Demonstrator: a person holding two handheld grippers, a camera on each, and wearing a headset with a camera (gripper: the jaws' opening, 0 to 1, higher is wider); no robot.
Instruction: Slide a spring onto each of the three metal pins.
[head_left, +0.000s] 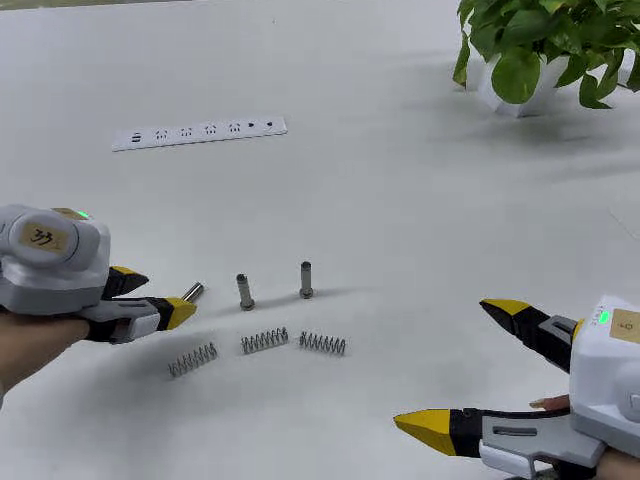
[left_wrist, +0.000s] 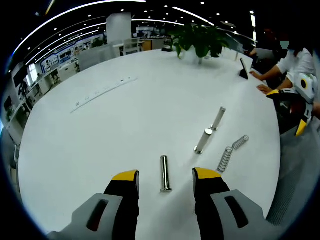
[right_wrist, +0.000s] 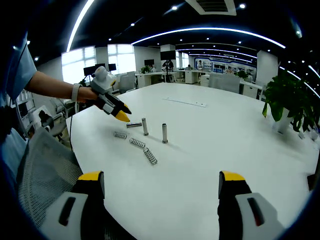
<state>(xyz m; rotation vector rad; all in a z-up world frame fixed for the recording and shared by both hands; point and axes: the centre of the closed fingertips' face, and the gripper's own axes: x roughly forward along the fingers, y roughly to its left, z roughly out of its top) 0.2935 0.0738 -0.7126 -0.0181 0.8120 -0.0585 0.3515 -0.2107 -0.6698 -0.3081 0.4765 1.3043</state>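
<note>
Your left tool (head_left: 165, 296) is released, jaws straddling the lying pin (head_left: 192, 291), likely to stand it up. Upright pins (head_left: 244, 291) at its 3 o'clock. Springs (head_left: 265, 340) loose on the worktop (head_left: 400, 200) at 5. Your right tool (head_left: 442, 362) is released wide, idle.

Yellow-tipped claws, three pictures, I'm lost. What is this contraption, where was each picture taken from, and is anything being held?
No machine here: a person holds the left hand-held gripper and the right hand-held gripper. The head view comes from a camera on the person's headset; each round picture comes from a camera riding on one of them, looking out between its jaws. On the white table two pins stand upright, a third pin lies on its side by the left jaws, and three springs lie nearby. Both are open and hold nothing.
</note>
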